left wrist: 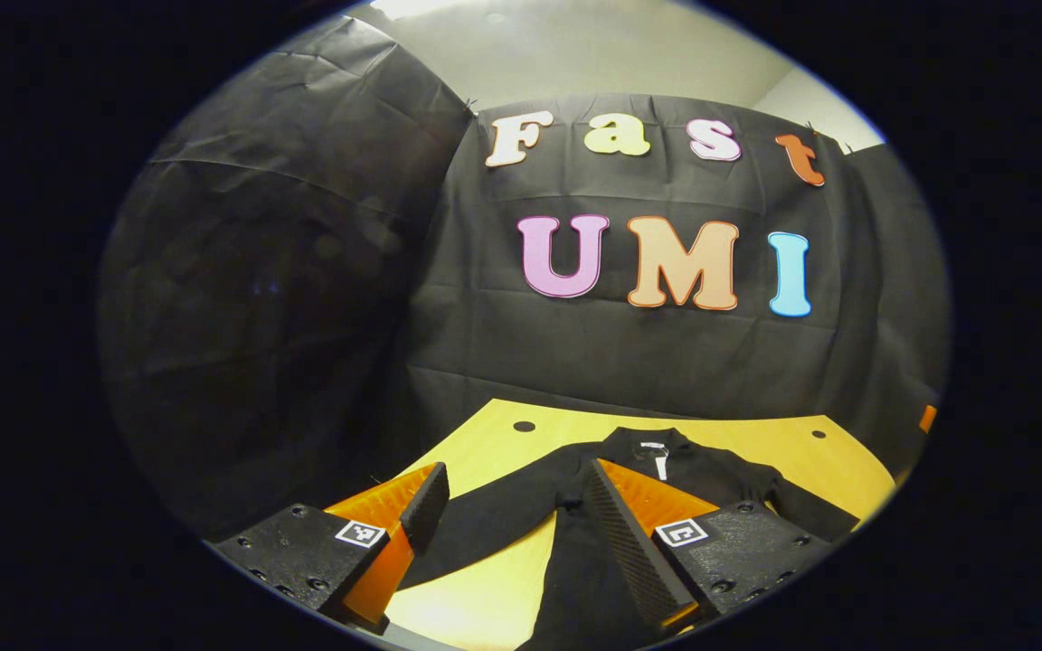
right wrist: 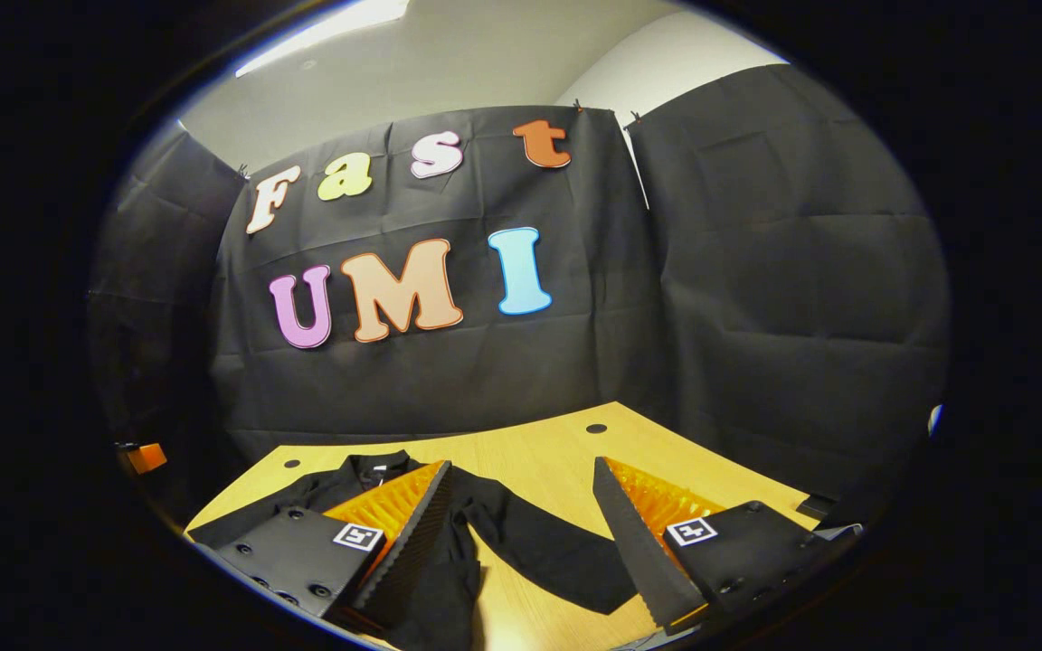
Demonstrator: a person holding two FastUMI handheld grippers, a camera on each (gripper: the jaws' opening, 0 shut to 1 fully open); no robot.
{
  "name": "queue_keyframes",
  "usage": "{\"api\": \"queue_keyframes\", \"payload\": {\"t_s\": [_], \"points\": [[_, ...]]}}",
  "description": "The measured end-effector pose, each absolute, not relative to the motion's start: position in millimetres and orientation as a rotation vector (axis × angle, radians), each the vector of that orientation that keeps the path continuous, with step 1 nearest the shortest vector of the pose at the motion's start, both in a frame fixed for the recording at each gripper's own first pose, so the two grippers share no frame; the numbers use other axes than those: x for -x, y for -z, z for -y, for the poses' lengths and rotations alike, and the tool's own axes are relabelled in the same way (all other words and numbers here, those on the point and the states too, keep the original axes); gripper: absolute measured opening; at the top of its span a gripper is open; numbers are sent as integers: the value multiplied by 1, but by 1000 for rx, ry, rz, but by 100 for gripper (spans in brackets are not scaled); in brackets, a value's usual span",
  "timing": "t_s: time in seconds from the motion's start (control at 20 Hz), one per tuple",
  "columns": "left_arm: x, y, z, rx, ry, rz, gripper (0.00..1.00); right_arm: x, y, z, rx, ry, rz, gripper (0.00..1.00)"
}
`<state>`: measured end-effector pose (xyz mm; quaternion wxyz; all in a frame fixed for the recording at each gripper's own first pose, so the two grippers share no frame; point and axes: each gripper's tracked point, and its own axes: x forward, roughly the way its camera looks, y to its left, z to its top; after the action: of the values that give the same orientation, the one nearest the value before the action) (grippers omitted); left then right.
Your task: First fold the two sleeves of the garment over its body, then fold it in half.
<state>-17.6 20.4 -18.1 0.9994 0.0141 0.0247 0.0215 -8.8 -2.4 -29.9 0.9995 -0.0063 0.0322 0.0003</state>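
No words or numbers can be read on any of the objects. The left gripper [left wrist: 516, 470] carries two square black-and-white coded tags [left wrist: 361, 533], one on the block behind each finger. They show a blocky pattern, not letters. The right gripper [right wrist: 521, 463] carries the same kind of pair [right wrist: 691, 532]. On the black garment [left wrist: 584, 579], a small white neck label [left wrist: 659, 463] sits inside the collar, and its print is too small to make out.

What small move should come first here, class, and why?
Probably lower the left gripper onto the near sleeve and grasp it. The garment lies flat on the table with both sleeves spread out, unfolded, and both grippers' jaws stand open, holding nothing.
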Motion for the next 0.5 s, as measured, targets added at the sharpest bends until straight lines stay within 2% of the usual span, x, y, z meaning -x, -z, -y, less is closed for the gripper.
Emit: {"api": "queue_keyframes", "payload": {"t_s": [0.05, 0.3, 0.35, 0.45, 0.5], "points": [[17, 19, -21, -31, -44, -52, 92, 9, 32, 4, 11, 3, -72, 97], [18, 20, -23, -34, -55, -68, 92, 8, 38, 10, 24, 14, -96, 94], [18, 20, -23, -30, -52, -69, 92, 8, 37, 12, 28, 18, -93, 98], [19, 20, -23, -28, -51, -72, 92, 7, 38, 14, 24, 19, -96, 98], [20, 20, -24, -26, -53, -70, 92, 6, 38, 15, 22, 19, -100, 94]]}}
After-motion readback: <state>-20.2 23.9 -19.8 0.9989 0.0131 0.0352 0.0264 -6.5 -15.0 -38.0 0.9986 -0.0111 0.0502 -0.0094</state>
